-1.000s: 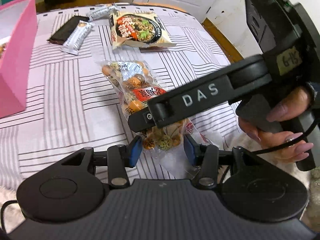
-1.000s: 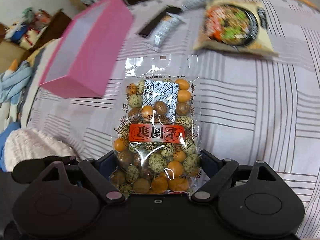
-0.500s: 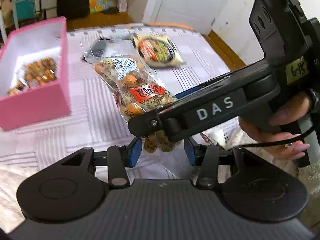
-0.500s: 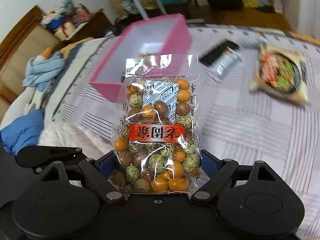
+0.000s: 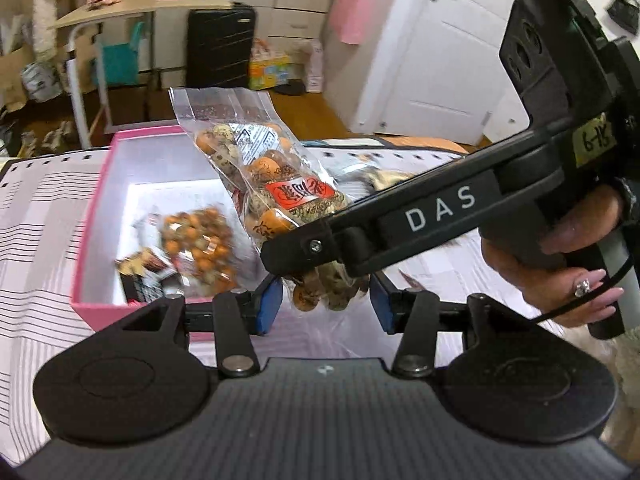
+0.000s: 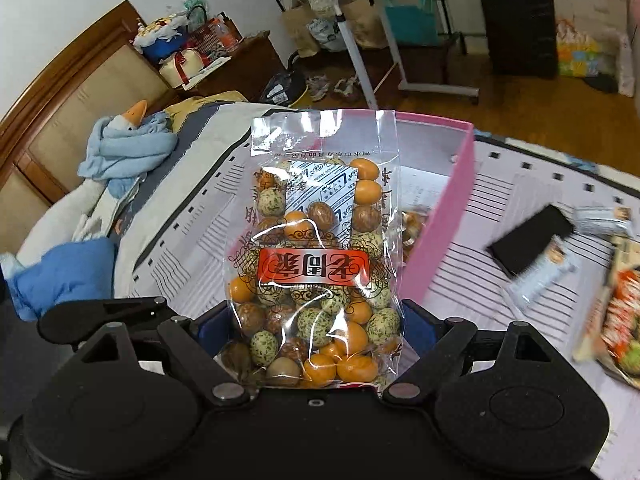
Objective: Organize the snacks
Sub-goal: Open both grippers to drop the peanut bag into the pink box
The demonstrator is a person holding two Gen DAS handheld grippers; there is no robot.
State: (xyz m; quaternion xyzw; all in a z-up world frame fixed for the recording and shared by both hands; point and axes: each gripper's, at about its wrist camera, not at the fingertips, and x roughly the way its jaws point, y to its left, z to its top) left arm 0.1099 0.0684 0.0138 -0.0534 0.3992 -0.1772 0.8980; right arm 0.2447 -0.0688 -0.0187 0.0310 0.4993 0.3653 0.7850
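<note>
A clear bag of coated nuts (image 6: 316, 264) with a red label hangs in the air, and my right gripper (image 6: 316, 332) is shut on its lower part. In the left wrist view the same bag (image 5: 276, 184) tilts over the open pink box (image 5: 96, 216), with the right gripper's finger (image 5: 400, 220) crossing in front of it. My left gripper (image 5: 326, 306) has the bag's bottom end between its blue pads; its jaws are opening and a gap shows on each side. A second nut bag (image 5: 200, 248) and a dark packet (image 5: 144, 276) lie in the box.
On the striped bedsheet to the right lie a black packet (image 6: 528, 240), two silver bars (image 6: 540, 272) and a noodle packet (image 6: 624, 320). A blue cloth and a plush goose (image 6: 128, 140) sit by the headboard. A folding table and a black suitcase (image 5: 220, 48) stand beyond the bed.
Both grippers have risen and swung towards the pink box, carrying the nut bag off the bedsheet until it hangs over the box. The left pads have drawn slightly away from the bag.
</note>
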